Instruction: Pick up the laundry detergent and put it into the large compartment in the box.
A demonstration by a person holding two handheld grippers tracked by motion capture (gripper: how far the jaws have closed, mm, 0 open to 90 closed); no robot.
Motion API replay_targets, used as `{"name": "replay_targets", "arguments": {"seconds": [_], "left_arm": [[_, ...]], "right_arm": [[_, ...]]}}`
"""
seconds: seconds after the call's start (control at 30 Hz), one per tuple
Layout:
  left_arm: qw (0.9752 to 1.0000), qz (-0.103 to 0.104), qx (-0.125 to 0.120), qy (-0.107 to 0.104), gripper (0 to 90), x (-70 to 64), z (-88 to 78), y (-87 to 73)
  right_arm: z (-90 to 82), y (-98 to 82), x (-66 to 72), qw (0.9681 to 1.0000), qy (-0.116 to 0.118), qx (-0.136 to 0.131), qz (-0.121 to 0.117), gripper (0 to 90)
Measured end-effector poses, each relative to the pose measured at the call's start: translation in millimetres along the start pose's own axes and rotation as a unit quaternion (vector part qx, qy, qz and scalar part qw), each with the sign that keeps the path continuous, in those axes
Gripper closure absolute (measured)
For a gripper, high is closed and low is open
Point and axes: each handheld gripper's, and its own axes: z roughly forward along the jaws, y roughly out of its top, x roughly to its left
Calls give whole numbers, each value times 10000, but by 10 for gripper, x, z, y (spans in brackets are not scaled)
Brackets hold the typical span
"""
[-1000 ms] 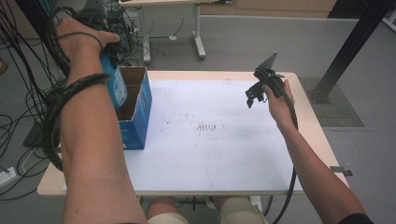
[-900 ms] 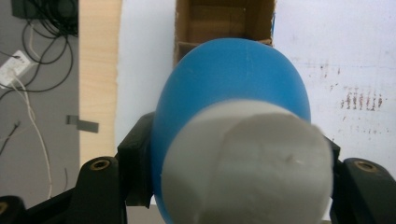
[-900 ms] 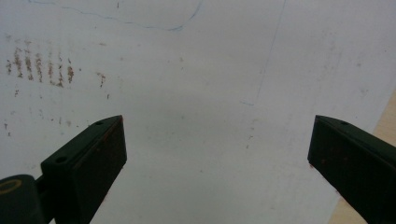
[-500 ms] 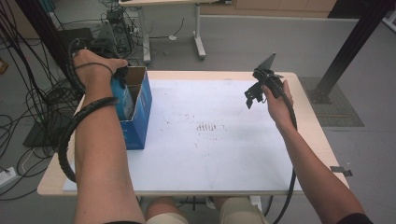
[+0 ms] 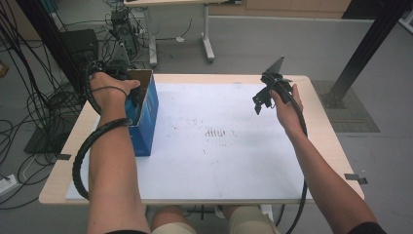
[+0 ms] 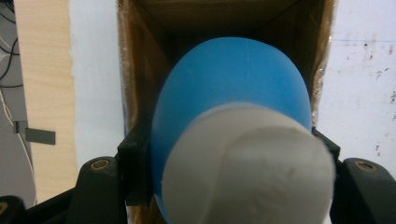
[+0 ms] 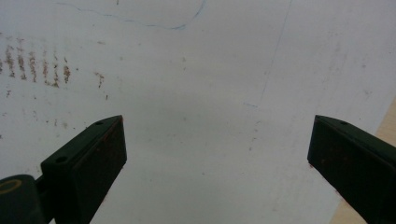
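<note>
My left gripper [image 6: 231, 158] is shut on a blue bottle [image 6: 233, 88] with a white cap [image 6: 247, 172], its jaws pressing on both sides. The bottle points down into the open brown inside of a blue cardboard box [image 6: 135, 70]. In the high view the box [image 5: 146, 122] stands upright at the table's left edge, and the person's left hand [image 5: 109, 90] sits over its open top. My right gripper [image 5: 260, 100] hovers above the white sheet at the back right. Its jaws stand wide open with nothing between them [image 7: 217, 126].
A white sheet [image 5: 219, 161] with faint brown marks [image 5: 216, 132] covers most of the wooden table [image 5: 58, 185]. Cables and equipment lie on the floor to the left. Another table's leg [image 5: 207, 39] stands behind, and a black post [image 5: 365, 48] rises at the right.
The left hand has come down with the blue bottle from above the box into its opening. The right hand has stayed where it was.
</note>
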Motion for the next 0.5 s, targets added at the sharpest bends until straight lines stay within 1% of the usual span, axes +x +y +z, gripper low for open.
{"name": "replay_targets", "arguments": {"seconds": [0.1, 0.3, 0.4, 0.47, 0.5], "left_arm": [[10000, -6, 41, -18, 369, -4, 74, 3], [9999, 44, 123, 56, 369, -38, 212, 1], [9998, 40, 190, 59, 369, -31, 297, -8], [9999, 29, 103, 69, 368, -26, 312, -46], [9999, 34, 114, 56, 369, -21, 311, -45]], "right_arm": [[11, 1, -5, 10000, -9, 14, 4, 45], [22, -9, -3, 10000, -21, 0, 16, 45], [29, -9, -5, 10000, -14, 18, 8, 46], [28, -17, -9, 10000, -12, -2, -8, 46], [25, -16, -7, 10000, -18, 5, 18, 45]]}}
